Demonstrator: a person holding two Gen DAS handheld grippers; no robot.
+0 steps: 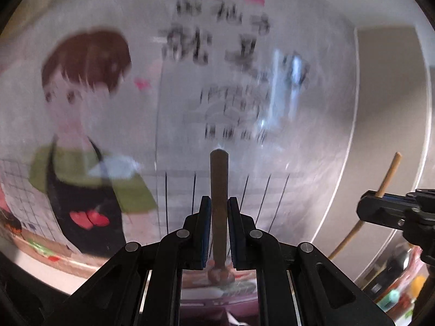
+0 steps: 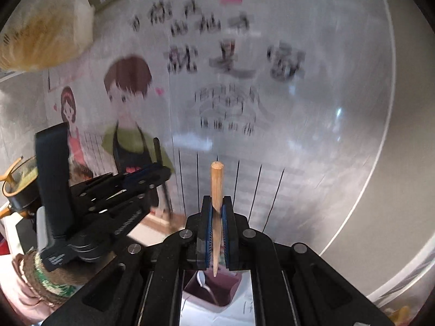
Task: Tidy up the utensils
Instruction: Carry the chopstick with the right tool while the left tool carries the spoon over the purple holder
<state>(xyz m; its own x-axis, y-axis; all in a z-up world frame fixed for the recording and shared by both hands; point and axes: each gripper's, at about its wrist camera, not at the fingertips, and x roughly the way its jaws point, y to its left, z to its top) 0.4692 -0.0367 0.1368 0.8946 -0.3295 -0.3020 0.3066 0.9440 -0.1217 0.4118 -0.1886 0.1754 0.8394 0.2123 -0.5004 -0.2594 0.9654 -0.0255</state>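
Dark brown wood, a utensil handle [image 1: 219, 190], stands upright between the left gripper [image 1: 219, 212]'s fingers, which are clenched on it. Its lower end, below the fingers, is blurred. The right gripper [image 2: 217, 217] has its fingers clamped on a pale wooden chopstick [image 2: 216, 190], blunt end above them, tip below, over a pink container [image 2: 233, 293] holding a white spoon [image 2: 204, 282].

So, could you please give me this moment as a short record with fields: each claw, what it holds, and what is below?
left claw: shut on dark wooden handle, upright
right claw: shut on light chopstick, upright
below right claw: pink container with white spoon inside
backdrop: cartoon wall poster, blurred
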